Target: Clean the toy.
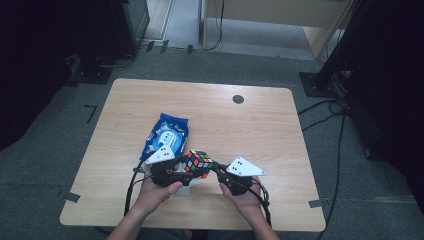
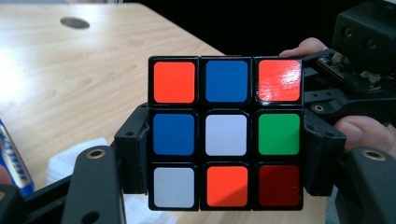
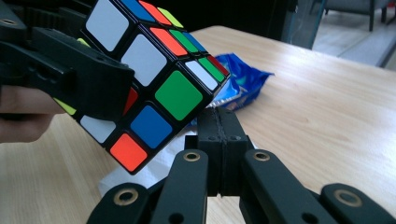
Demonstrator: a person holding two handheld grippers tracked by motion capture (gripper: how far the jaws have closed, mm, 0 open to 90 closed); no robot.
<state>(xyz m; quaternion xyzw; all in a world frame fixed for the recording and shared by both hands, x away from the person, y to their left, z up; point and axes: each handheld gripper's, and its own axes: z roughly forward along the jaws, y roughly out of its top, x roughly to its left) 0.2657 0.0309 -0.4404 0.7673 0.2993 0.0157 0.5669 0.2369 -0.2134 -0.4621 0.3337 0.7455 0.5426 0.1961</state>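
A scrambled Rubik's cube (image 1: 197, 163) is held a little above the table near its front edge. My left gripper (image 1: 190, 171) is shut on it, one jaw on each side of the cube (image 2: 226, 140), whose facing side shows orange, blue, white, green and red tiles. My right gripper (image 1: 216, 170) comes in from the right with its jaws pressed together and nothing between them. In the right gripper view its tips (image 3: 218, 123) sit just under the cube's (image 3: 154, 79) lower corner; whether they touch it I cannot tell.
A blue snack packet (image 1: 167, 134) lies on the wooden table (image 1: 260, 130) just behind the left hand. A white tissue (image 2: 70, 158) lies under the cube. A dark round grommet (image 1: 238, 99) sits near the far edge. Cables trail off the table's front.
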